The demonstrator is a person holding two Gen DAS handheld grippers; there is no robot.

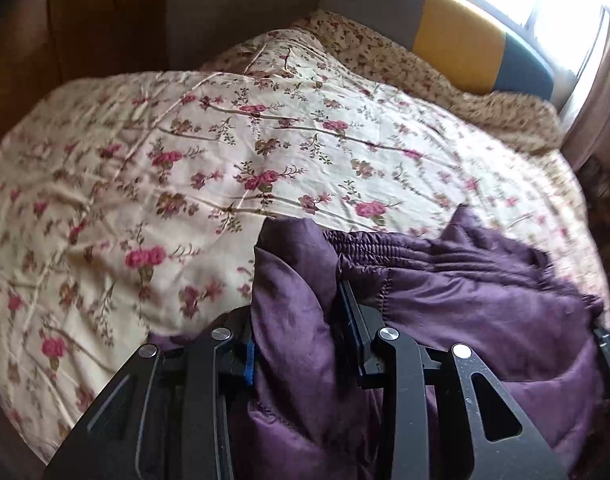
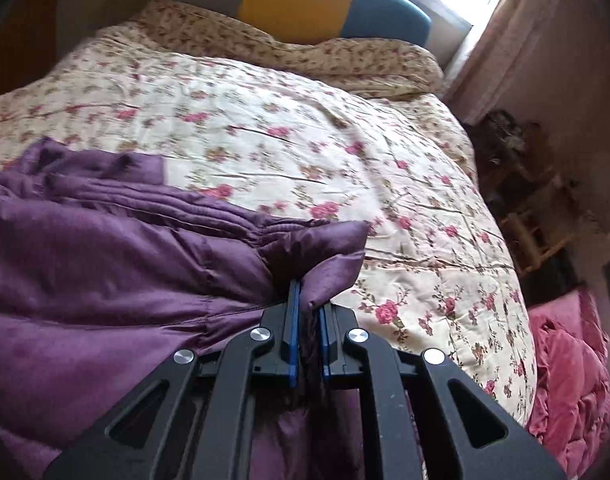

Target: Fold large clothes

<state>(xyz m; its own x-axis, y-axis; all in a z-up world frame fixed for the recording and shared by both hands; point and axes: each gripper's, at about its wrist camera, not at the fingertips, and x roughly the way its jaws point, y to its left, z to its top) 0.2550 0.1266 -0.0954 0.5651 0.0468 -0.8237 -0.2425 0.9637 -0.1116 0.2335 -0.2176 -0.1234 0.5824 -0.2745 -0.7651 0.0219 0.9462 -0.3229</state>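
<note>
**Purple jacket held at both ends over the bed**

A purple quilted jacket [image 1: 465,300] lies along the near edge of the floral bedspread [image 1: 185,160], its long axis running side to side between the two tools. Its gathered elastic band [image 2: 209,216] faces away, toward the headboard [image 1: 457,40]. The left gripper [image 1: 301,316] has a thick fold of the jacket bunched up between its fingers, which stand fairly wide around the padding. The right gripper [image 2: 307,320] is clamped nearly closed on a corner of the fabric (a puffed tip pokes out past the blue pads). A pink quilt [image 2: 573,380] sits beside the bed, on the right.
</note>
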